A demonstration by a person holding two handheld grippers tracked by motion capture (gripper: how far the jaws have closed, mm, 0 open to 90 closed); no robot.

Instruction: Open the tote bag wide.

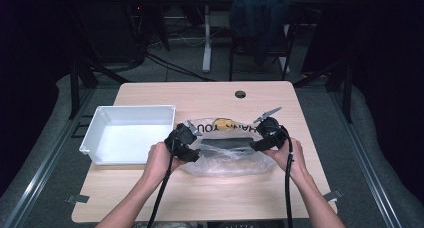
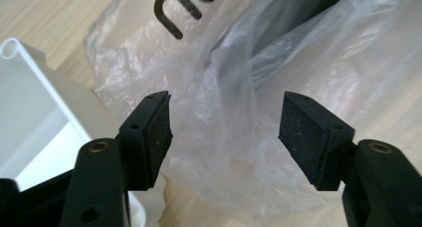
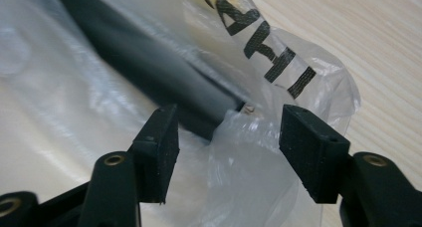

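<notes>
Both hands reach in palms inward; left tool and right tool gape wide, flanking the plastic bag.

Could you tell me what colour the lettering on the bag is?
Black lettering on the clear bag, best in the right gripper view.

The clear plastic bag carries black block lettering along its 12 o'clock edge, seen upside down from the high view: "HANK YOU" is legible (the first letter is hidden). In the right gripper view the bag shows "TH" plainly. In the left gripper view the bag shows only cropped, unreadable strokes.
</notes>
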